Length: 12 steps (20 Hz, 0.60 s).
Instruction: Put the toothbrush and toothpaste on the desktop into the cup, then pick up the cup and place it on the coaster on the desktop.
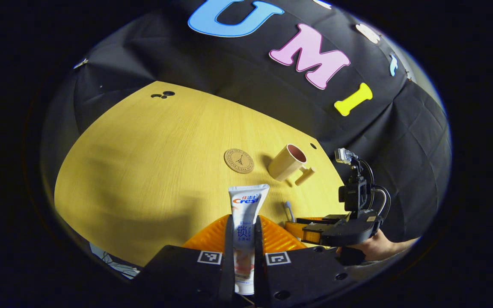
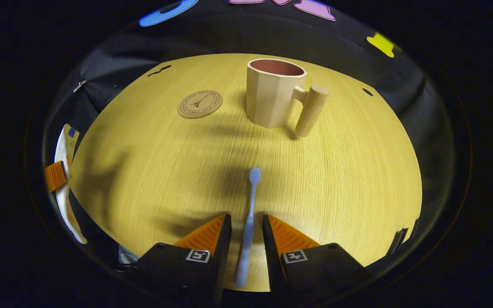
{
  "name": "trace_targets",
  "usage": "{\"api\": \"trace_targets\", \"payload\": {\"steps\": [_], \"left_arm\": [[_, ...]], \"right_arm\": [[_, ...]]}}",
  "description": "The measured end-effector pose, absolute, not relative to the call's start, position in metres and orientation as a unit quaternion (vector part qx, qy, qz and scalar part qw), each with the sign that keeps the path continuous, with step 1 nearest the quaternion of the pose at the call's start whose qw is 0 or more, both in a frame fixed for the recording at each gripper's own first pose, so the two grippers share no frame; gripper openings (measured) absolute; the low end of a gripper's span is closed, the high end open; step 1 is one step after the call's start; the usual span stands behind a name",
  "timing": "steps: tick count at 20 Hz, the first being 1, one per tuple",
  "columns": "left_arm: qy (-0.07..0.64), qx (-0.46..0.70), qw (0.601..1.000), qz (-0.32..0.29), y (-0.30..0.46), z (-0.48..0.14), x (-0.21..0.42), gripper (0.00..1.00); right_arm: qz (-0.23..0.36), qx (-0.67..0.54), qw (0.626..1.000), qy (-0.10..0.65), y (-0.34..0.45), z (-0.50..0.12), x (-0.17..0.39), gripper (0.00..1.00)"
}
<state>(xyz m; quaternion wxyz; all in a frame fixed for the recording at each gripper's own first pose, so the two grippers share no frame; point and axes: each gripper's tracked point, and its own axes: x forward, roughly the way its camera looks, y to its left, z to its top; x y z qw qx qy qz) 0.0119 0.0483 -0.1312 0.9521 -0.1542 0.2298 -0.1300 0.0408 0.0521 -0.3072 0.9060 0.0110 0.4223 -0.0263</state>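
Here the left gripper (image 1: 243,239) clamps the toothpaste (image 1: 245,222), while the right gripper (image 2: 247,233) narrowly flanks the toothbrush (image 2: 248,222).

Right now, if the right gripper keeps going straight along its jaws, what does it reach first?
Probably bare desktop. The right gripper straddles the toothbrush, which points ahead toward a spot just left of the cup. The cup is the first object near that line, though depth is hard to judge.

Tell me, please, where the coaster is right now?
In the right gripper view the coaster lies flat on the desk, just left of the cup and apart from it, beyond the toothbrush.
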Motion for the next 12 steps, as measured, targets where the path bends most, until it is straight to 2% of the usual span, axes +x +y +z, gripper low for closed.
{"api": "trace_targets", "payload": {"steps": [3,4,6,12], "left_arm": [[0.23,-0.164,0.951,-0.122,0.053,-0.134,0.009,0.22],[0.23,-0.167,0.951,-0.121,0.055,-0.135,0.006,0.23],[0.228,-0.169,0.952,-0.116,0.057,-0.135,0.003,0.23],[0.211,-0.177,0.955,-0.114,0.046,-0.125,0.002,0.23]], "right_arm": [[-0.043,0.03,0.903,0.427,0.05,-0.306,0.04,0.42],[-0.049,0.03,0.902,0.427,0.048,-0.306,0.04,0.23],[-0.048,0.024,0.902,0.428,0.049,-0.307,0.042,0.12],[-0.001,0.018,0.911,0.411,0.058,-0.303,0.038,0.06]]}}
